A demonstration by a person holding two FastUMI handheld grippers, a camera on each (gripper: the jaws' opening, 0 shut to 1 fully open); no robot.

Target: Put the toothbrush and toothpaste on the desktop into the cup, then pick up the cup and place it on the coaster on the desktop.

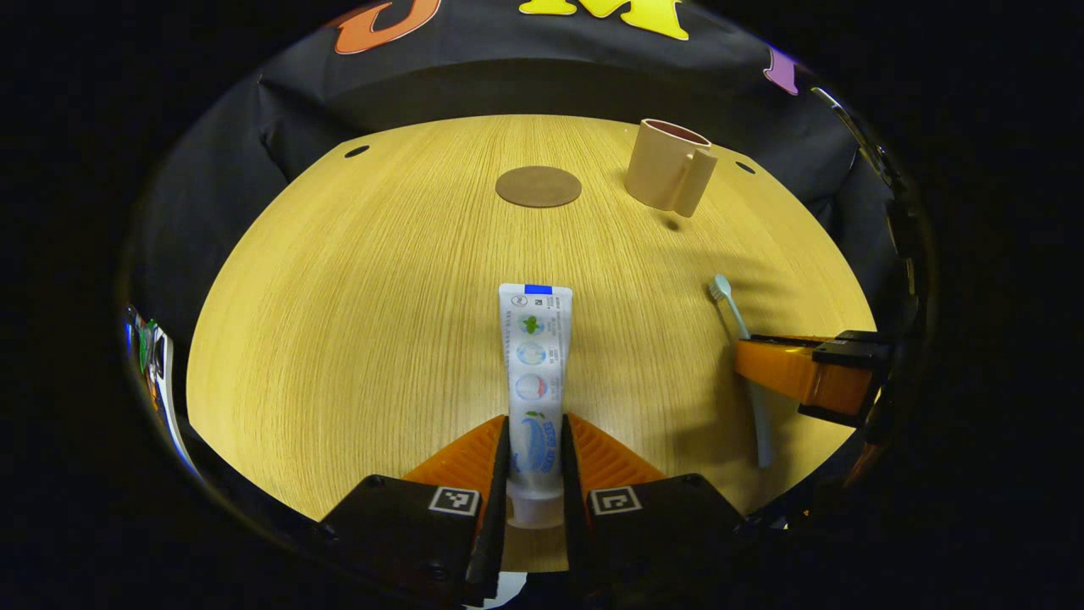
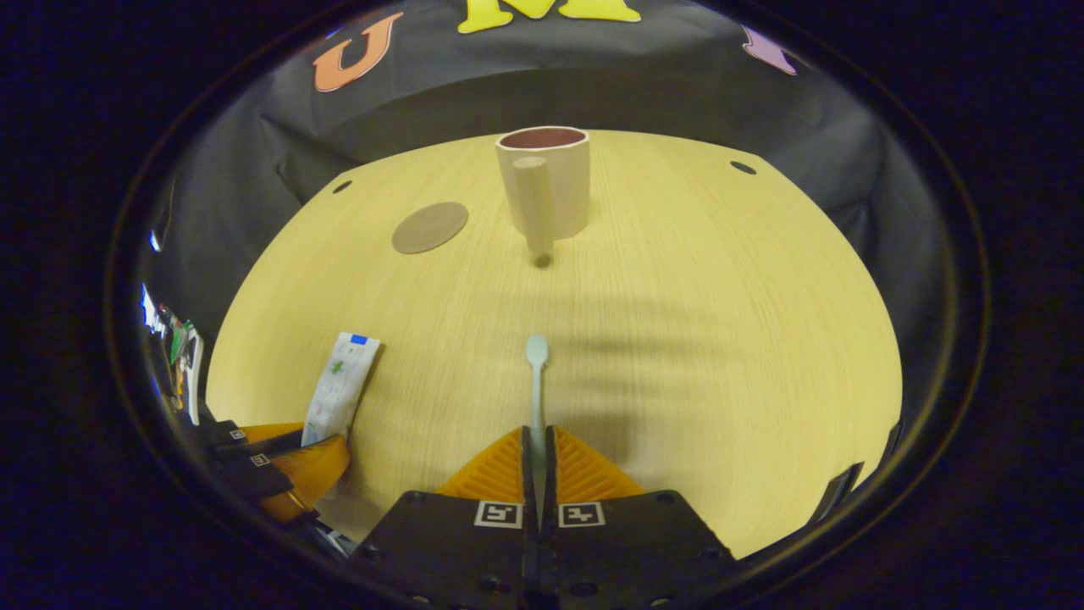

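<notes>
Right gripper view: cup [image 2: 546, 182] empty | toothbrush [image 2: 536, 377] in right claw [image 2: 539, 457]

In the left gripper view, the toothpaste tube [image 1: 535, 398] has its lower sides covered by the left gripper's [image 1: 535, 440] fingers, and the toothbrush [image 1: 745, 364] handle is crossed mid-length by the right gripper [image 1: 804, 373], itself cut off at the edge. In the right gripper view, the toothbrush [image 2: 537, 381] handle vanishes between the pinched fingers; the cup's [image 2: 546, 182] inside is too dark to tell

Setting: a recording booth, staged as a household desktop.
Evidence: a wooden table [image 1: 356, 280] is enclosed by black cloth walls [image 2: 677, 93].
Surface: cable holes [image 1: 356, 152] are drilled through it.
</notes>
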